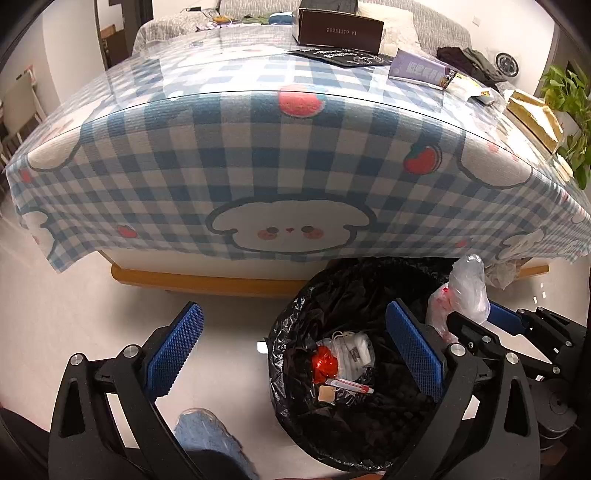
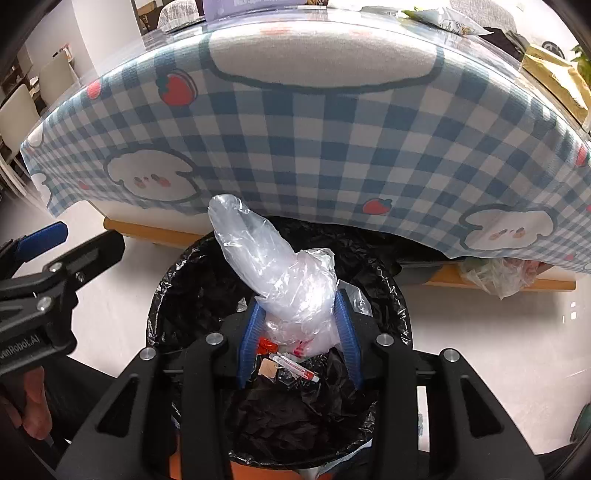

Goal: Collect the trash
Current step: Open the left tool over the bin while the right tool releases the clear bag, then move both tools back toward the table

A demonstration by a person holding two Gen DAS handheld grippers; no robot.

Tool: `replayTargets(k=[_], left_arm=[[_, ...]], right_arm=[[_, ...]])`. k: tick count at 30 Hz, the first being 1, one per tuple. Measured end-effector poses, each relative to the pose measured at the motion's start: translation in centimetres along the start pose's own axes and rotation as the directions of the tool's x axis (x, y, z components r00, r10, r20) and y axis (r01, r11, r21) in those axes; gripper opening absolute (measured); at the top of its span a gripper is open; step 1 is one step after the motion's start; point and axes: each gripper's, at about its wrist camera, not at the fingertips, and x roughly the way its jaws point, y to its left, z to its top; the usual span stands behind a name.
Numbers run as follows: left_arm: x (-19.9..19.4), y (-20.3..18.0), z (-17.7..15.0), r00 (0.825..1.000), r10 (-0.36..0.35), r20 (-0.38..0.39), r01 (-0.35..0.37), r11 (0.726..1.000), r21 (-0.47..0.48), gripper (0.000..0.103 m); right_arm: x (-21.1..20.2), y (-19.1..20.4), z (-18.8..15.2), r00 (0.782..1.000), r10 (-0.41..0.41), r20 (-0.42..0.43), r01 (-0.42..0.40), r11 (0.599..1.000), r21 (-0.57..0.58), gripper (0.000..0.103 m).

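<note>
Right wrist: right hand-held gripper pinching clear plastic bag over bin; left hand-held gripper spread, holding nothing.

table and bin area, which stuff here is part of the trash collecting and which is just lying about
Part of the job:
- clear plastic bag, clamped in the right gripper over the bin
- bin with black liner, trash already inside
- wrappers on the table
- left gripper, open and empty

Just lying about:
- dark box
- checked tablecloth
- potted plant
- dark clothes
</note>
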Motion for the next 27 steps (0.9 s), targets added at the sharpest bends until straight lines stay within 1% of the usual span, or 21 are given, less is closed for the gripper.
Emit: replayTargets(k=[2,3,8,12,14,20,27], left_arm=[[0.1,-0.1,-0.1,1.0,0.003,-0.008,-0.003,1.0,-0.001,0.097],[0.0,-0.1,-0.1,1.0,0.004,-0.011,-0.004,1.0,-0.002,0.097],[-0.4,-0.3,-0.2,1.0,-0.002,-0.013,0.002,1.0,-0.004,0.097],[-1.4,-0.5,-0.1,1.0,-0.006,0.003,0.006,1.0,0.001,0.097],[-2.1,-0.5,0.1,1.0,-0.007,0.009,0.007,1.0,-0.006,0.097],[-4.3,-1.2,1.5,0.999,-0.012,0.036,0.011,1.0,0.005,0.097],[-6.3,-2.0,3.2,0.997,-0.027,0.066,0.026,1.0,0.013,0.097]], right_arm=[[-0.2,0.1,0.0,1.0,-0.003,0.003,0.003,1.0,0.003,0.056],[-0.3,-0.1,0.0,1.0,-0.004,0.009,0.004,1.0,0.007,0.058],[-1.3,-0.7,0.0,0.999,-0.013,0.031,0.012,1.0,0.023,0.078],[-2.4,-1.2,0.2,0.998,-0.023,0.055,0.022,0.999,0.027,0.086],[-3.1,-1.5,0.2,0.996,-0.036,0.076,0.034,0.999,0.03,0.092],[-5.6,-2.5,0.9,0.99,-0.053,0.127,0.048,0.998,0.045,0.095],[-8.4,-4.4,2.0,0.981,-0.078,0.179,0.064,0.995,0.083,0.096]])
